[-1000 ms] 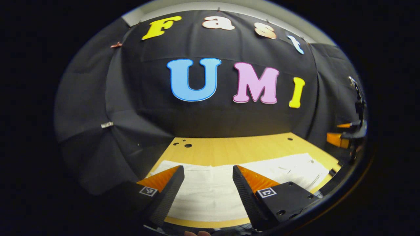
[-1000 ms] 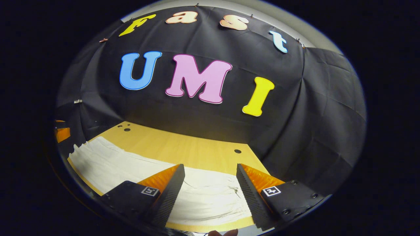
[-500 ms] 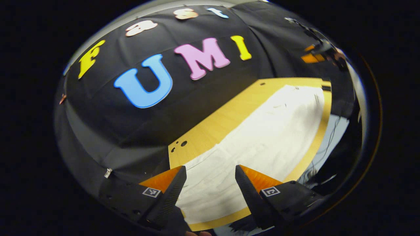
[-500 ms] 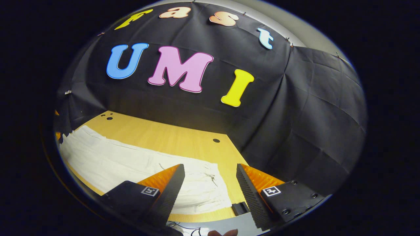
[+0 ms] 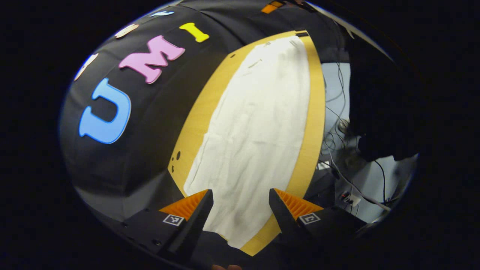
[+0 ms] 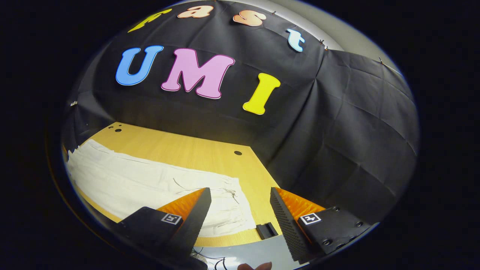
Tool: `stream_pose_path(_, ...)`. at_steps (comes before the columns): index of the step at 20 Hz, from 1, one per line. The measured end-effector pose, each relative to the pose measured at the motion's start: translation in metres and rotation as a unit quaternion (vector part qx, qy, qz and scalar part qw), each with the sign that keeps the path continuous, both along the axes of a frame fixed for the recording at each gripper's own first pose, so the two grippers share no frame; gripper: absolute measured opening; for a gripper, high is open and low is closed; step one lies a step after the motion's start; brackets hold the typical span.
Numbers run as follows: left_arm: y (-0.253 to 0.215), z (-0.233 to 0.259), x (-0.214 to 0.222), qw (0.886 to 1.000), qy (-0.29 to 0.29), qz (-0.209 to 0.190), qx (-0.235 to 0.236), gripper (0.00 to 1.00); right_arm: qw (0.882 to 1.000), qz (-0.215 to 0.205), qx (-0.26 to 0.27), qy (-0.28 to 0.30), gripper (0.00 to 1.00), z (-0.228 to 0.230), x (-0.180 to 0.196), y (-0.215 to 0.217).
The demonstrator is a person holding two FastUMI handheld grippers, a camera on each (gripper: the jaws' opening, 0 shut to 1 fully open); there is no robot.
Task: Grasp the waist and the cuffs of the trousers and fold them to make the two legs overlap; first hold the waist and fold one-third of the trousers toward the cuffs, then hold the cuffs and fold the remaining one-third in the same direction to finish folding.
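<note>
Our left gripper (image 5: pixel 240 202) hangs spread and empty over one end of the trousers (image 5: pixel 255 127); our right gripper (image 6: pixel 240 202), also spread, hangs over the other. The trousers lie flat along the desk (image 6: pixel 195 153). We should pinch both ends together and lift evenly.

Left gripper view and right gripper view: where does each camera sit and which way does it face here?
Left gripper view: rides the left gripper, tilted, looking along the white trousers on the wooden table; open fingers at bottom.
Right gripper view: rides the right gripper, facing the booth wall over one end of the trousers; open fingers at bottom.
Shared: trousers, table.
</note>
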State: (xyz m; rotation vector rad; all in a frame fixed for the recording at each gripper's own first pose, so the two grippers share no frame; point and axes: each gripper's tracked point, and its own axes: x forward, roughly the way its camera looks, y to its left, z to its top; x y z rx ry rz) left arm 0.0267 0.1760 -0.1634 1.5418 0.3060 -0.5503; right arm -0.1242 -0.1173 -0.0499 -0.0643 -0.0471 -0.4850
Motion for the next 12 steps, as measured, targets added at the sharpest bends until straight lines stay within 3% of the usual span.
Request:
stream_pose_path(5,0.037,-0.029,0.013,0.995,0.022,-0.001,0.101,0.95,1.0,-0.009,0.006,0.007,0.98,-0.005,-0.005,-0.01)
stream_pose_path(12,0.049,-0.031,0.043,0.989,0.012,0.003,0.146,0.93,1.0,-0.015,0.004,0.019,0.98,-0.013,-0.007,-0.014)
